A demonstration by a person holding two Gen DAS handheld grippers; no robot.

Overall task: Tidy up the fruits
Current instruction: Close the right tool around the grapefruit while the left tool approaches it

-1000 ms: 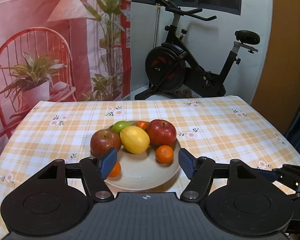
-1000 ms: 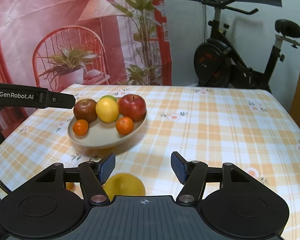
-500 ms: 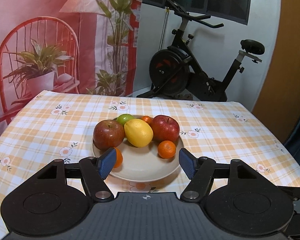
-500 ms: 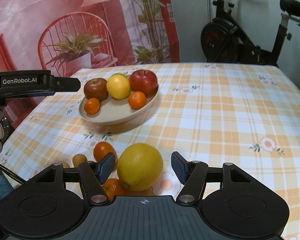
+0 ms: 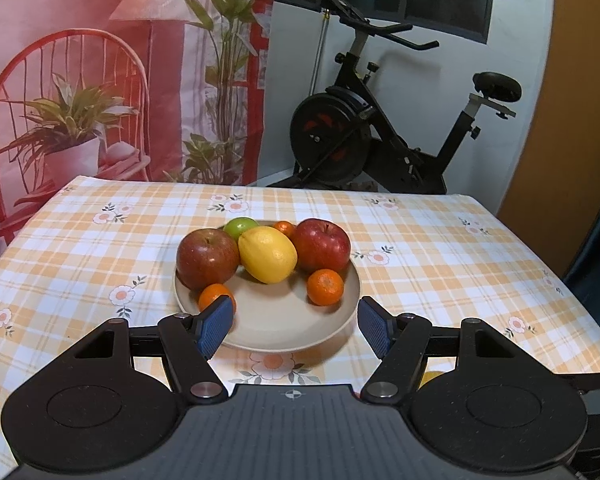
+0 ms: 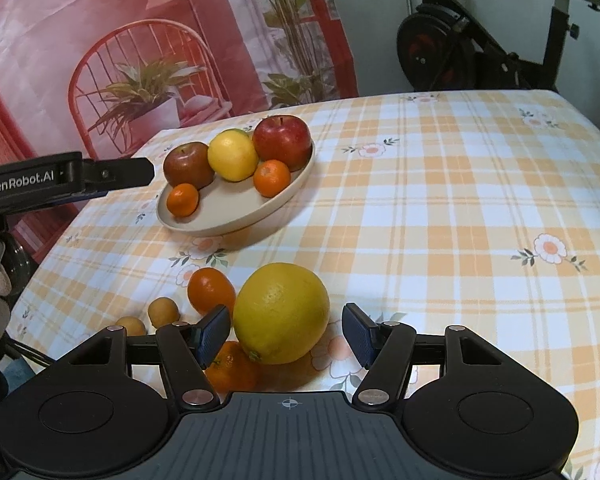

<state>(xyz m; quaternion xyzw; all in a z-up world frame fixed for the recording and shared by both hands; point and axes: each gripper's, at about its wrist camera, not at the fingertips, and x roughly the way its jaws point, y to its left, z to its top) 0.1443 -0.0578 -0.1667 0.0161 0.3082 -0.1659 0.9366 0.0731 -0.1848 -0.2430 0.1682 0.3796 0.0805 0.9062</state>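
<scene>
— What's in front of the left gripper [image 5: 294,322]?

— A beige plate [image 5: 284,332] on the checked tablecloth [image 5: 440,264]. Its jaws stand about halfway apart with nothing between the pads, hanging over the plate's near rim. On the plate: two red apples [image 5: 207,258], a lemon [image 5: 267,254] between them, a green fruit [image 5: 241,227] behind, and small mandarins [image 5: 325,287] toward the front and back. An exercise bike [image 5: 384,128] stands beyond the table.

— And from the right gripper [image 6: 288,334]?

— That one is parted too, a bit narrower, with a big yellow citrus [image 6: 281,313] on the cloth between the pads. The left pad looks just beside its skin, the right one stands clear; I can't tell if either truly touches. Next to it lie two orange fruits [image 6: 211,290] and two small tan ones [image 6: 163,311]. The plate [image 6: 236,216] sits farther off to the left, and the other gripper's black finger [image 6: 112,174] reaches toward it from the left edge.
</scene>
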